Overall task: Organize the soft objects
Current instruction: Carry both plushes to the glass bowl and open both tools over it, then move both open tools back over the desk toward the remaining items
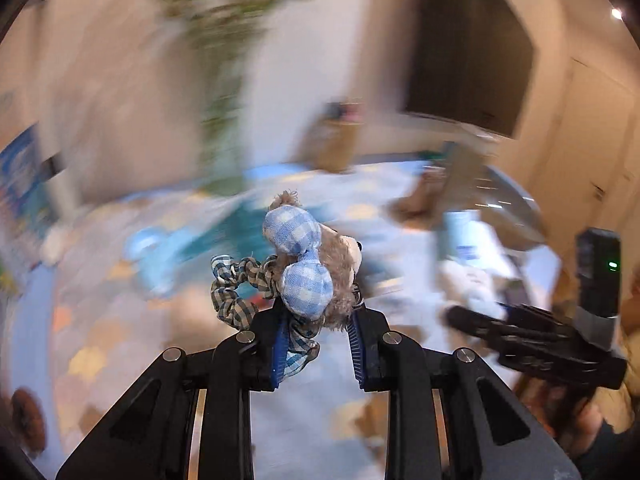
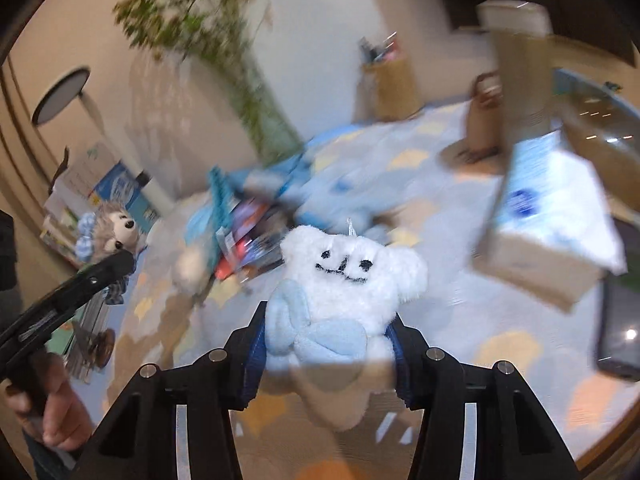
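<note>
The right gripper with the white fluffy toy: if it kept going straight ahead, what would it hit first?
Probably the pile of colourful packets on the blue patterned mat, beyond the white plush held in the right gripper; blur makes depth uncertain.

the left gripper [image 1: 318, 344] has its black jaws with blue ribbed pads [image 1: 280, 350] clamped on a grey plush dog with blue gingham ears [image 1: 308, 264]. the right gripper [image 2: 326, 354] pinches a white fluffy plush with a pale blue bow [image 2: 344, 284].
</note>
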Available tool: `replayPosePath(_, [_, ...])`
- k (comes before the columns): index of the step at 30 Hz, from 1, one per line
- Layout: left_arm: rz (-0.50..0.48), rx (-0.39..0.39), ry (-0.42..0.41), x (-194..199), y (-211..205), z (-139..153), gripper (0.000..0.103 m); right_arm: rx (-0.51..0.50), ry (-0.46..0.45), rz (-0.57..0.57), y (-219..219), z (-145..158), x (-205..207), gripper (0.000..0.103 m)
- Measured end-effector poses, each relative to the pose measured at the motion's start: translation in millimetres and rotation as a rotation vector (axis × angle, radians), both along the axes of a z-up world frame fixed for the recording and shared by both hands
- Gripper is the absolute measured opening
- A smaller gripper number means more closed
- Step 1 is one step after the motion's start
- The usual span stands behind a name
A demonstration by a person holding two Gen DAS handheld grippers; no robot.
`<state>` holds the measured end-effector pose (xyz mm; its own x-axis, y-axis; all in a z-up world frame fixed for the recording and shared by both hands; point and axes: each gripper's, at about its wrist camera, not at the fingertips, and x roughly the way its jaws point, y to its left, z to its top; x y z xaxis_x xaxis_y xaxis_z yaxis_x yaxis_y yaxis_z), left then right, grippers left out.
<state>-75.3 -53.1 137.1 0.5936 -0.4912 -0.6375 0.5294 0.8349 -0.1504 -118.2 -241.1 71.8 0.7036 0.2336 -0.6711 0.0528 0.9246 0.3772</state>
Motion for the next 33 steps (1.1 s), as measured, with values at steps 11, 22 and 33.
replayPosePath(11, [-0.386, 0.033, 0.018, -7, -221, 38, 0.023, -0.058, -0.102, -0.355, -183, 62, -43, 0.051])
replayPosePath(22, [-0.439, 0.122, 0.008, 39, -378, 7, 0.039, 0.049, 0.057, -0.628, -347, 38, -11, 0.060])
replayPosePath(33, [-0.484, 0.063, 0.044, 33, -373, 19, 0.043, 0.114, 0.075, -0.619, -360, 31, -42, 0.065])
